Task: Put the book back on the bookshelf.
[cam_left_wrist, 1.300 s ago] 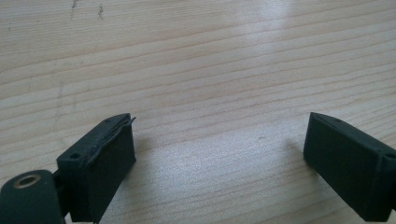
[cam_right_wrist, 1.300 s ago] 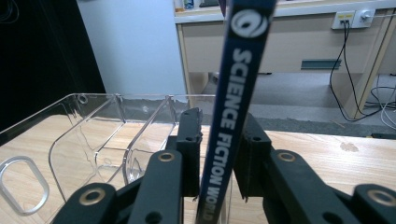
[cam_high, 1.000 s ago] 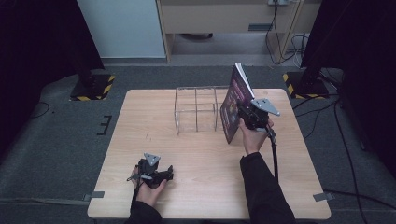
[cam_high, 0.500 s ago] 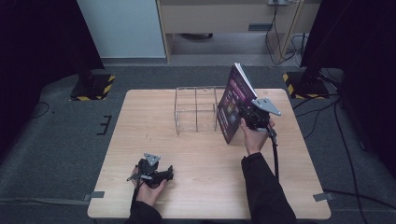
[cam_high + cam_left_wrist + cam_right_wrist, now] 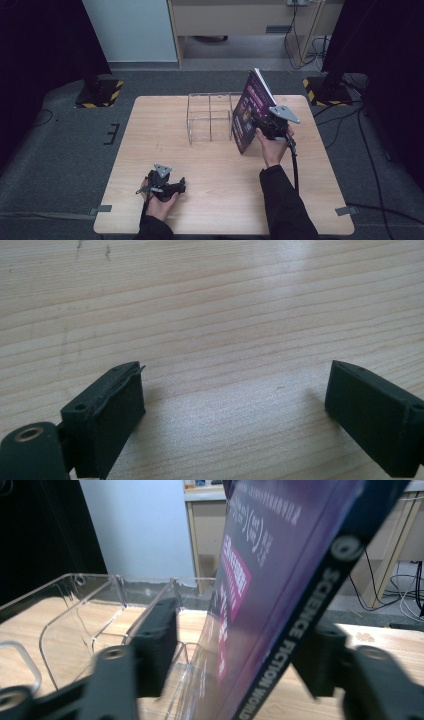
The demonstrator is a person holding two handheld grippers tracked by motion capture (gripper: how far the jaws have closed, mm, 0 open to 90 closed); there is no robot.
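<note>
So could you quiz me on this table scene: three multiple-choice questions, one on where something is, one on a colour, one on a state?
1. Where is the book?
A) lying flat at the table's near edge
B) standing tilted at the clear rack's right end
C) on the floor
2. What colour is its cover?
A) green
B) white
C) purple
3. How is the left claw?
A) shut on a pen
B) open, with nothing in it
C) shut on the book

Answers: B, the high view shows it on edge by the rack's end; C, the cover is purple with pink print; B, its jaws stand wide apart over bare table.
</note>
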